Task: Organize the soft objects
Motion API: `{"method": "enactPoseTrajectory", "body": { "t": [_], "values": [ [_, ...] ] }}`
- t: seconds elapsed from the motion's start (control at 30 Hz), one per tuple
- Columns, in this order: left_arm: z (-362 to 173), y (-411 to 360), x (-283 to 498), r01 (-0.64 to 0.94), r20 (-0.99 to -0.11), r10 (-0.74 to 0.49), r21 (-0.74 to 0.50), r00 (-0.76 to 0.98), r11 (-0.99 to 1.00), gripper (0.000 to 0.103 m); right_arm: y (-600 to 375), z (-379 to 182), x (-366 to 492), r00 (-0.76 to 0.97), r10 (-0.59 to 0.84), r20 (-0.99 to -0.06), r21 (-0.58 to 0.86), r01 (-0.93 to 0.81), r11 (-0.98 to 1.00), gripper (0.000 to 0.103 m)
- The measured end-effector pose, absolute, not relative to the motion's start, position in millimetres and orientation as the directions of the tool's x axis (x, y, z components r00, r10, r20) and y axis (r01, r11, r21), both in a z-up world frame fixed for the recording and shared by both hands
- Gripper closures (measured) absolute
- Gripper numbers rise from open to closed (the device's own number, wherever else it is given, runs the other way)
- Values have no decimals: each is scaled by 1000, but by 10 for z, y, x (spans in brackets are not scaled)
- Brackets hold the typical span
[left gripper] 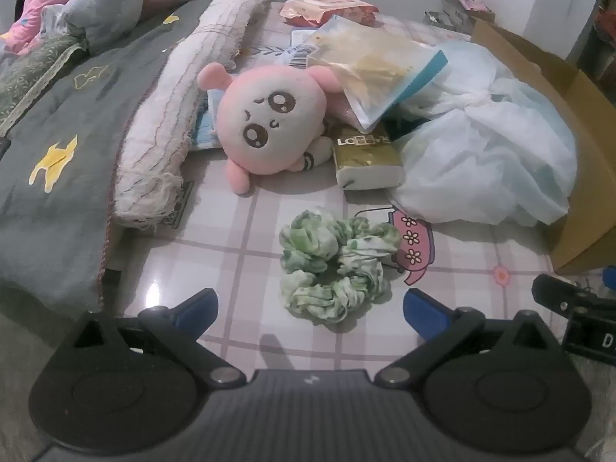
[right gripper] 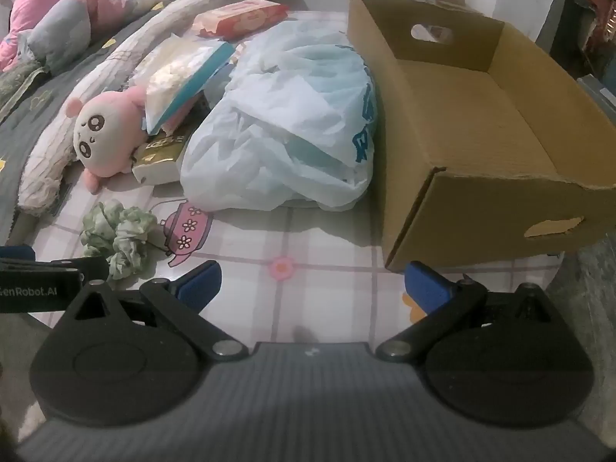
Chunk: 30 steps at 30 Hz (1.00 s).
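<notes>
A green-and-white scrunchie (left gripper: 337, 260) lies on the checked tablecloth (left gripper: 238, 254), just ahead of my left gripper (left gripper: 310, 310), whose blue-padded jaws stand open with nothing between them. Behind it a pink round-faced plush toy (left gripper: 269, 127) lies on its side. In the right wrist view the scrunchie (right gripper: 119, 238) and plush (right gripper: 104, 134) sit at the left. My right gripper (right gripper: 312, 285) is open and empty over bare tablecloth (right gripper: 327, 238), in front of an open cardboard box (right gripper: 481, 123).
A pale crumpled plastic bag (right gripper: 292, 131) lies between plush and box. A gold tissue pack (left gripper: 365, 158), a clear zip pouch (left gripper: 381, 77) and a pink packet (left gripper: 327, 9) crowd the back. Grey and pink bedding (left gripper: 69, 123) borders the left. The other gripper (left gripper: 569, 308) shows at right.
</notes>
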<state>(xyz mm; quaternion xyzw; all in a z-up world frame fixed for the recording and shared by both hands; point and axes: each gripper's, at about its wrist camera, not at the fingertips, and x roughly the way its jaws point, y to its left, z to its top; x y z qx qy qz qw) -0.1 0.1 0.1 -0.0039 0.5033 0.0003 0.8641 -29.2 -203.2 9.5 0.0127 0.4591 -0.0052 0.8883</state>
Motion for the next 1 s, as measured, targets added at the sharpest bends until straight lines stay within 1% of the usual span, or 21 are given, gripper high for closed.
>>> {"method": "enactPoseTrajectory", "body": {
  "t": [1.0],
  "values": [
    [-61,-54,4,17,-879,-9,-1,477,1000,0,-2066,108,-269,565,-24,-825,-2,39,999,1]
  ]
}}
